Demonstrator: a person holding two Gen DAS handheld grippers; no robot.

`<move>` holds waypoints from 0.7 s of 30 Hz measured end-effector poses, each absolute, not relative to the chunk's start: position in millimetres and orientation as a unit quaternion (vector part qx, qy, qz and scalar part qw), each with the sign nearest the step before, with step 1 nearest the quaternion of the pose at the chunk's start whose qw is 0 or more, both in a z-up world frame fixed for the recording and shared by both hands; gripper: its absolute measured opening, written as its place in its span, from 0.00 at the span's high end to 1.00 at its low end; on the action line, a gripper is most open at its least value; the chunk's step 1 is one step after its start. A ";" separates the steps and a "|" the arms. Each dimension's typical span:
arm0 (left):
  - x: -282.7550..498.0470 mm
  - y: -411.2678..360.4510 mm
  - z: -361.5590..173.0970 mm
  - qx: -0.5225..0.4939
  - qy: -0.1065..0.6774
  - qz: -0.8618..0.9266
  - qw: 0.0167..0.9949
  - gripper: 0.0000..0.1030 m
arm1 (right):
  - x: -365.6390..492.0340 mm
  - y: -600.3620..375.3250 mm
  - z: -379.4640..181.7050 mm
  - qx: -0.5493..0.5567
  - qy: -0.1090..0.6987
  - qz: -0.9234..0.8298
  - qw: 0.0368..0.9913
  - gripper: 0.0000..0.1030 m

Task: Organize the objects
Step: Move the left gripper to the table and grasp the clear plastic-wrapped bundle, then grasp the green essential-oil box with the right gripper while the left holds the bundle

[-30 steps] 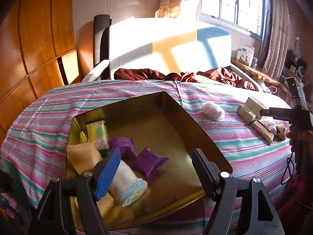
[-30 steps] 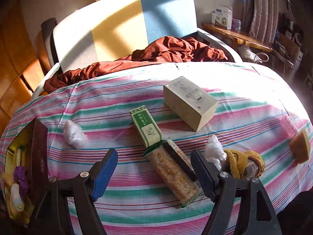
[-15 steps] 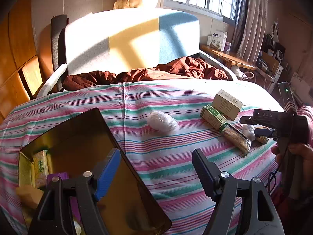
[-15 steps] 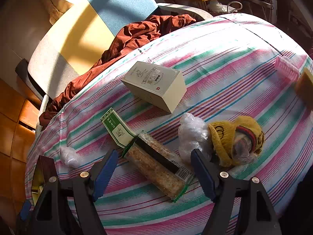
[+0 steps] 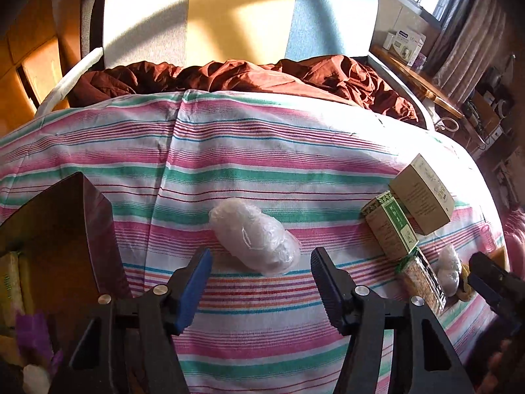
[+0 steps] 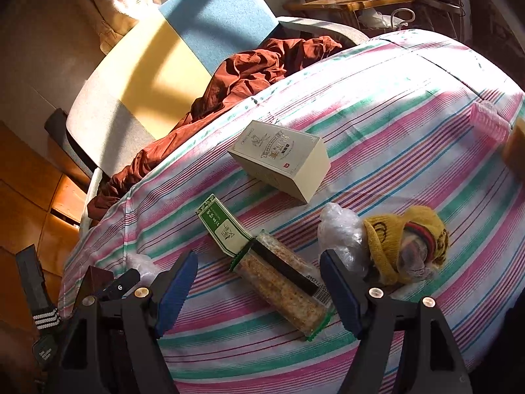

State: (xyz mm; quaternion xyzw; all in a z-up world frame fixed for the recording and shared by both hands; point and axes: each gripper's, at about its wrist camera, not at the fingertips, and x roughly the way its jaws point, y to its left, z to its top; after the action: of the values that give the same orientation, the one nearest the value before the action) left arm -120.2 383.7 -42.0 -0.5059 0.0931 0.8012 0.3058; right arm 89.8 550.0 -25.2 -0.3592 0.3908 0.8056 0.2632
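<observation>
Through the left wrist camera, I see my left gripper (image 5: pixel 259 282) tipped down over the striped bedcover (image 5: pixel 262 170), its jaws having just been closing yet still spread apart with nothing pinched; the clear plastic bundle (image 5: pixel 254 236) lies just beyond the tips, roughly centred between them and not touched. At the left edge of the bed stands the gold tin box (image 5: pixel 65 229), with a yellow packet and some purple cloth showing in its near corner. Toward the right edge lie the beige carton (image 5: pixel 423 197) and the green-labelled box (image 5: pixel 392 229). I judge the bundle soft and slippery: if I close before the pads pass its middle, it could squirt out forward or I could snag the cover with it. Over on the right wrist camera, my right gripper (image 6: pixel 259 282) hangs spread wide and empty above the grain snack bar (image 6: pixel 282 282), which lies slantwise between the fingers, its far end touching the green-labelled box. A second plastic wad (image 6: pixel 341 233) and a yellow knitted toy (image 6: pixel 403 246) sit just beside the right finger. The risk here is that a crooked close twists the bar or catches the wad along with it.
</observation>
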 end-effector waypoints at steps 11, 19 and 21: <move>-129.6 412.6 -69.3 -0.507 0.101 0.802 0.301 0.66 | 87.2 550.3 -25.7 -0.360 0.389 0.809 0.254 0.24; -19.4 385.9 -74.1 -0.414 0.185 0.809 0.373 0.66 | 90.2 550.2 -23.6 -0.354 0.393 0.811 0.251 0.24; 9.8 372.9 -78.7 -0.381 0.200 0.812 0.393 0.66 | 88.6 547.1 -22.9 -0.354 0.390 0.815 0.243 0.24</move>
State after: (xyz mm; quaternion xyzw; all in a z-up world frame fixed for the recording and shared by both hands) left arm 9.8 372.9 -78.7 -0.3814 0.1999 0.8125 0.3931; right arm 88.6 547.1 -22.9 -0.3536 0.3902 0.8146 0.2431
